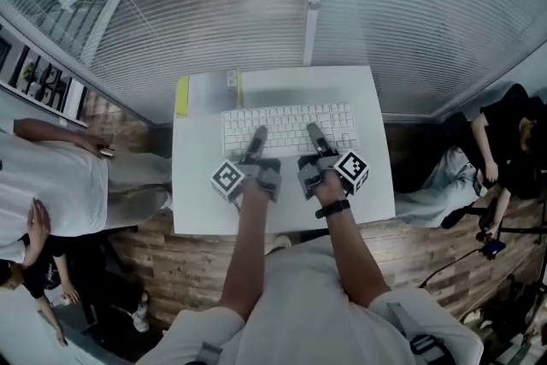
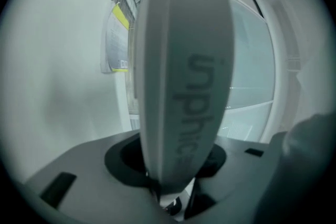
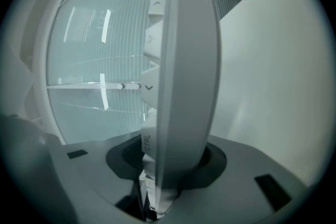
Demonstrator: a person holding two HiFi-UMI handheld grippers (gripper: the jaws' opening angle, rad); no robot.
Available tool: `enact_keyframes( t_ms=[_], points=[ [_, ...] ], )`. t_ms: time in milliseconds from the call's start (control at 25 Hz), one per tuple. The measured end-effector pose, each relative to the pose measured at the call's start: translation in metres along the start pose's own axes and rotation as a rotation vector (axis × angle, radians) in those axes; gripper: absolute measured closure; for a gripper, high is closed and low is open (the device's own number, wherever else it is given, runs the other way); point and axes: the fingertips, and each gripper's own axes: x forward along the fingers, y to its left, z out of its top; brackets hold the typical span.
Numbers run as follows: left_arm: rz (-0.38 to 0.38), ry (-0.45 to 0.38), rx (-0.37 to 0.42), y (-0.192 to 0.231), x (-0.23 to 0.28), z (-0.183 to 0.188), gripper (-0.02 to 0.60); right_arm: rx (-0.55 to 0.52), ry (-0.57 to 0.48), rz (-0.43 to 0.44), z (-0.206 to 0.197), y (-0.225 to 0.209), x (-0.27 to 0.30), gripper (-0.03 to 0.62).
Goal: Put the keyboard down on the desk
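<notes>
A white keyboard (image 1: 289, 126) is held flat over the white desk (image 1: 197, 184), with its near edge clamped by both grippers. My left gripper (image 1: 257, 136) is shut on the near edge left of centre. My right gripper (image 1: 313, 131) is shut on the same edge right of centre. In the left gripper view the keyboard (image 2: 181, 71) runs edge-on straight out of the jaws, its underside lettering showing. In the right gripper view the keyboard (image 3: 184, 71) also stands edge-on, with the CTRL and arrow keys on its left face.
A sheet with a yellow edge (image 1: 208, 91) lies at the desk's back left. A glass wall with blinds (image 1: 410, 4) stands behind the desk. One person (image 1: 51, 184) stands at the left, another (image 1: 504, 141) sits at the right beside a tripod (image 1: 491, 239).
</notes>
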Motion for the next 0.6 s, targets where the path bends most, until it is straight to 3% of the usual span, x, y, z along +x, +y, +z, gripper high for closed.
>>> enact_keyframes(
  t_ms=[160, 440, 600],
  points=[
    [0.086, -0.031, -0.073, 0.037, 0.007, -0.002, 0.433, 0.004, -0.004, -0.065, 0.01, -0.028, 0.009, 0.453],
    [0.134, -0.061, -0.155, 0.076, 0.009, 0.002, 0.433, -0.034, 0.019, -0.123, 0.012, -0.05, 0.022, 0.453],
    [0.177, -0.051, -0.149, 0.087, 0.013, 0.003, 0.433, 0.001, 0.019, -0.159, 0.012, -0.07, 0.025, 0.453]
  ],
)
